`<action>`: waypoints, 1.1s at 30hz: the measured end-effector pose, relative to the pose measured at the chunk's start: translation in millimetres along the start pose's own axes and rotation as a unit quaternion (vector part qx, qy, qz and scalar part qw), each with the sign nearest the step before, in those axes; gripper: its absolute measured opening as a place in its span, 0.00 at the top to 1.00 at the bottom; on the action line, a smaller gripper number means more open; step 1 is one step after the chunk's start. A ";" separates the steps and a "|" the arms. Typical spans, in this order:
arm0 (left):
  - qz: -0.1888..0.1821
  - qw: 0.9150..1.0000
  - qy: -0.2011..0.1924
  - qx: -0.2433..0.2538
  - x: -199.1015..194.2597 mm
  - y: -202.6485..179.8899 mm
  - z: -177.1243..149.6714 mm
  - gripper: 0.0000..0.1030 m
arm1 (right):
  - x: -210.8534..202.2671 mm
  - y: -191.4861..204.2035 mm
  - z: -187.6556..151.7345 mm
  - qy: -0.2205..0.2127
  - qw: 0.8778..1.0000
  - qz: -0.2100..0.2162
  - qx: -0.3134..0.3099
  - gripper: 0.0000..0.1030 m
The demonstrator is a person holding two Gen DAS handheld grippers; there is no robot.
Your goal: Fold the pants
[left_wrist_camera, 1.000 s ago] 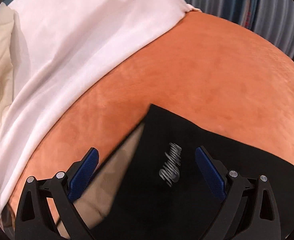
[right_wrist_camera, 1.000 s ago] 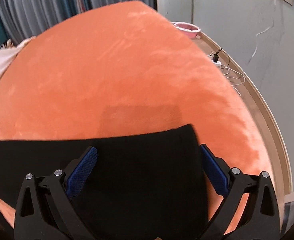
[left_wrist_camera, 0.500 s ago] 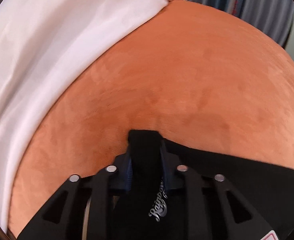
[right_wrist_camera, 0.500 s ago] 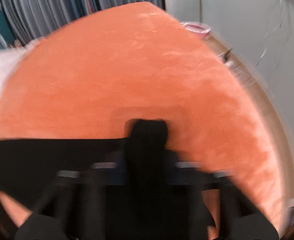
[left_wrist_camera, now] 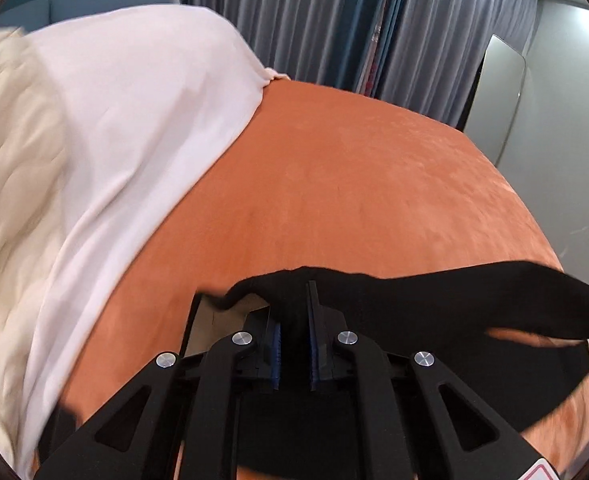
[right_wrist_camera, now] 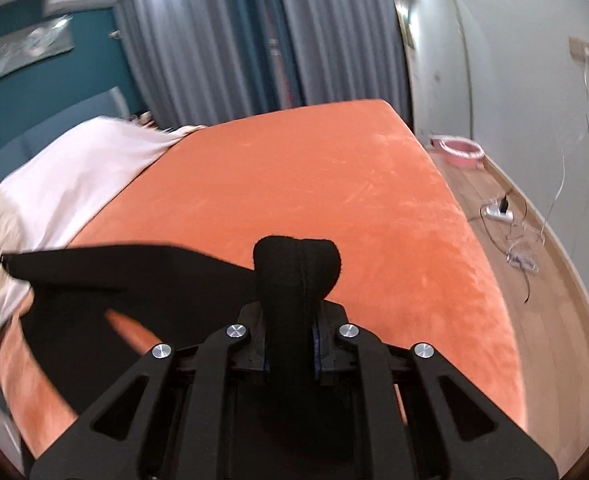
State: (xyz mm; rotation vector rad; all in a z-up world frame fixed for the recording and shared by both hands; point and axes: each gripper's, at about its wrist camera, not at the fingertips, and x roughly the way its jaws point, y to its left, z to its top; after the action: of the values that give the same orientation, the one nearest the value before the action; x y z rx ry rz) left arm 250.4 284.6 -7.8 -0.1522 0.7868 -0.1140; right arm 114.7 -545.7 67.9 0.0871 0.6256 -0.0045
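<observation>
The black pants (left_wrist_camera: 434, 304) are lifted above the orange bed cover (left_wrist_camera: 354, 184), stretched between my two grippers. My left gripper (left_wrist_camera: 294, 320) is shut on one end of the top edge, with fabric bunched between its blue pads. My right gripper (right_wrist_camera: 294, 320) is shut on the other end; a fold of black cloth (right_wrist_camera: 296, 268) sticks up out of its jaws. In the right wrist view the pants (right_wrist_camera: 126, 280) run off to the left and hang down. A beige patch (left_wrist_camera: 222, 320) shows under the raised edge near the left gripper.
A white sheet and cream duvet (left_wrist_camera: 74, 160) cover the left side of the bed. Grey curtains (right_wrist_camera: 234, 40) hang behind. To the right lies a wooden floor with a pink basin (right_wrist_camera: 458, 152), a power strip and cables (right_wrist_camera: 502, 212).
Both grippers went from open over the flat pants to shut on their top edge. They have since lifted it off the bed, and the cameras have tilted up toward the room.
</observation>
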 end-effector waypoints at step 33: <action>0.094 0.980 0.163 -0.069 63.7 -27.3 -124.4 0.31 | -7.9 7.6 -126.7 0.140 0.989 -0.034 -0.015 0.93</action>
State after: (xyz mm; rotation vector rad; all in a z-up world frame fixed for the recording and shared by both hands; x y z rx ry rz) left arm 205.3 236.0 -133.8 -0.1932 1.1330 0.0983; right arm 34.5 -527.8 -29.1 0.0371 0.9093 -0.0494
